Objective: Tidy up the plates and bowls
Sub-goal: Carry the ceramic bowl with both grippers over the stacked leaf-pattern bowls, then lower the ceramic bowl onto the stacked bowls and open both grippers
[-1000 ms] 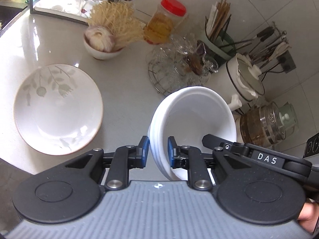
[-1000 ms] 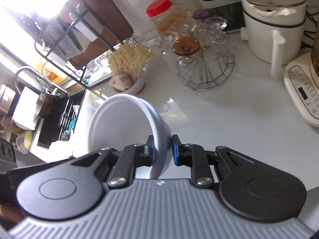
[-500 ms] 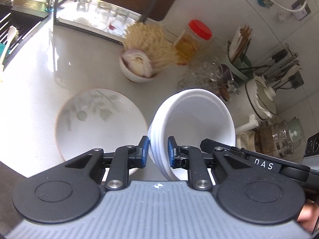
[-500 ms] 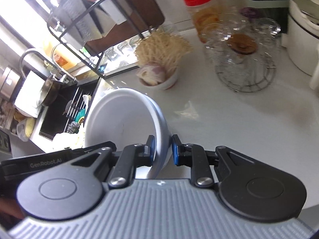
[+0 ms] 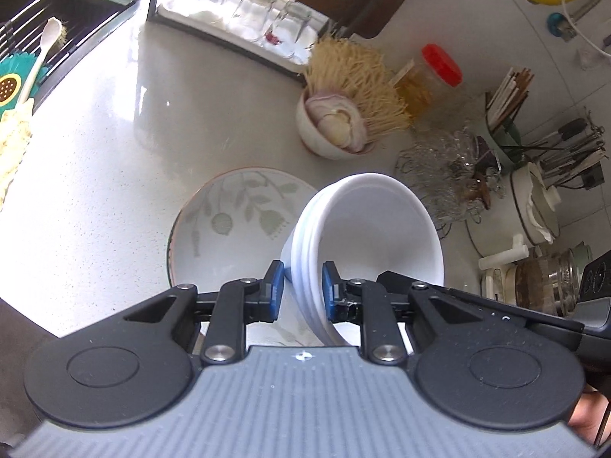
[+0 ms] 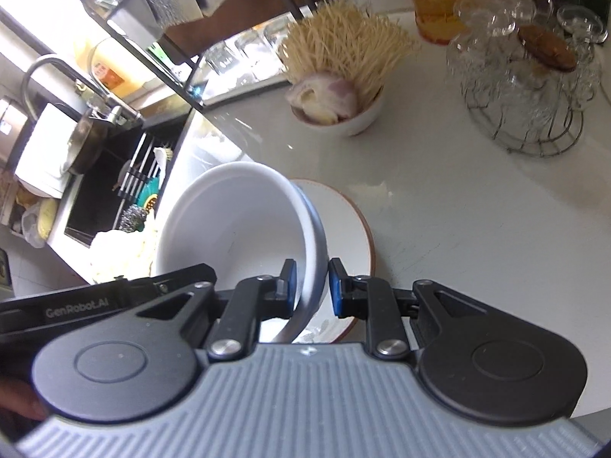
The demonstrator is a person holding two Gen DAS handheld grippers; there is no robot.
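Note:
A stack of white bowls [image 5: 374, 229] hangs tilted above the white counter, gripped at opposite rims. My left gripper [image 5: 303, 292] is shut on the stack's near rim, and my right gripper [image 6: 311, 286] is shut on the rim across from it, where the same bowls [image 6: 236, 229] show their inside. Under the stack and partly hidden by it lies a leaf-patterned plate [image 5: 236, 221] with a brown rim, which in the right wrist view is a plate [image 6: 351, 221] just beyond the fingers. Whether the bowls touch the plate I cannot tell.
A small bowl of garlic and dry noodles [image 5: 332, 129] stands behind the plate. To the right are a red-lidded jar [image 5: 427, 76], a wire rack of glasses [image 5: 446, 168] and a white pot [image 5: 534, 206]. A sink [image 6: 110, 175] lies to the left, past the counter edge.
Both grippers have carried the bowl stack sideways and slightly down towards the leaf plate. The plate, once off to the left, now lies directly under the bowls.

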